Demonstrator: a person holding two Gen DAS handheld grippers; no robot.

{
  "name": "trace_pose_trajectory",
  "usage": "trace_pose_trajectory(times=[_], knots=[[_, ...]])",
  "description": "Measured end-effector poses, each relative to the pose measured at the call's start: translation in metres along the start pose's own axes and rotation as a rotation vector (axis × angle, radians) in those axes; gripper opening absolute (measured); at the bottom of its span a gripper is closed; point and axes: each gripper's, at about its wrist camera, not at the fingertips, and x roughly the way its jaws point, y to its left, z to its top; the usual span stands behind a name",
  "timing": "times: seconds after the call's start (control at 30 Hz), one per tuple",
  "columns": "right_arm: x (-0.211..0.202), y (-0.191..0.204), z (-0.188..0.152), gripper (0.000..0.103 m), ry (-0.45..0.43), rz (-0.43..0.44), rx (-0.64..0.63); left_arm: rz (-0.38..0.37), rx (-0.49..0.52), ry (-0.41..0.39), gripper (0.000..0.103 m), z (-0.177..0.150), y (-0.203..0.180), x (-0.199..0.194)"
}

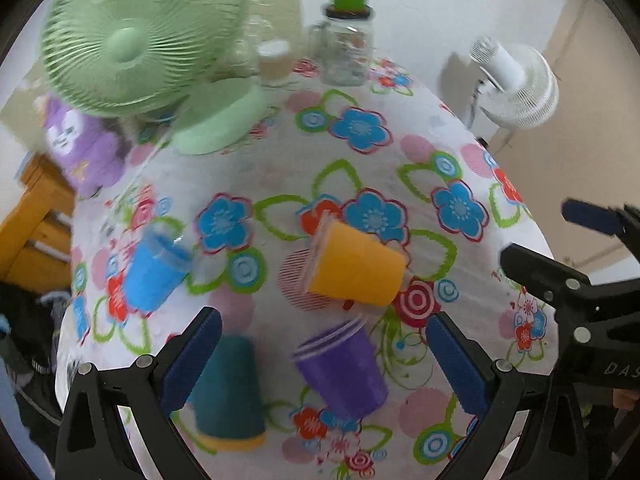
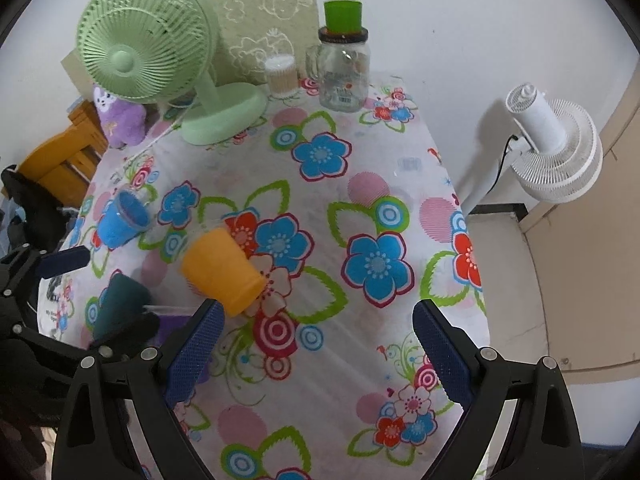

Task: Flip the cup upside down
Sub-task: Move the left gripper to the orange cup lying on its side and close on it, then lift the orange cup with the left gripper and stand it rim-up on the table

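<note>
Several plastic cups sit on the flowered tablecloth (image 1: pixel 360 184). A purple cup (image 1: pixel 340 372) stands upright between the fingers of my open left gripper (image 1: pixel 324 360), which is above it and not touching. A teal cup (image 1: pixel 230 392) stands upside down by my left finger. An orange cup (image 1: pixel 356 268) lies on its side; it also shows in the right wrist view (image 2: pixel 220 268). A blue cup (image 1: pixel 154 270) stands upright at the left. My right gripper (image 2: pixel 316 352) is open and empty over the cloth (image 2: pixel 360 208); it shows at the right in the left view (image 1: pixel 560 248).
At the back stand a green table fan (image 2: pixel 160 68), a small white-lidded container (image 2: pixel 282 74), a glass jar (image 2: pixel 344 72) with a green cup (image 2: pixel 343 14) on top, and a purple plush toy (image 2: pixel 118 118). A white floor fan (image 2: pixel 556 148) stands beyond the table's right edge.
</note>
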Motion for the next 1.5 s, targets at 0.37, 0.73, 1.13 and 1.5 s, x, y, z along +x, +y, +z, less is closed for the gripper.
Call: trace_pose_trajectory(times=[0.37, 0.73, 1.13, 1.5], knots=[[0.048, -0.009, 0.002, 0.097, 0.071, 0.000, 0.026, -0.012, 0.153, 0.069, 0.103, 0.016, -0.023, 0.060], [0.081, -0.015, 0.004, 0.097, 0.130, 0.012, 0.061, -0.015, 0.193, 0.115, 0.103, 0.029, -0.018, 0.100], [0.088, -0.015, 0.000, 0.097, 0.138, 0.004, 0.070, -0.024, 0.263, 0.087, 0.082, 0.029, -0.028, 0.103], [0.052, -0.022, -0.010, 0.097, 0.084, 0.004, 0.124, -0.020, 0.377, -0.013, 0.082, 0.031, -0.049, 0.060]])
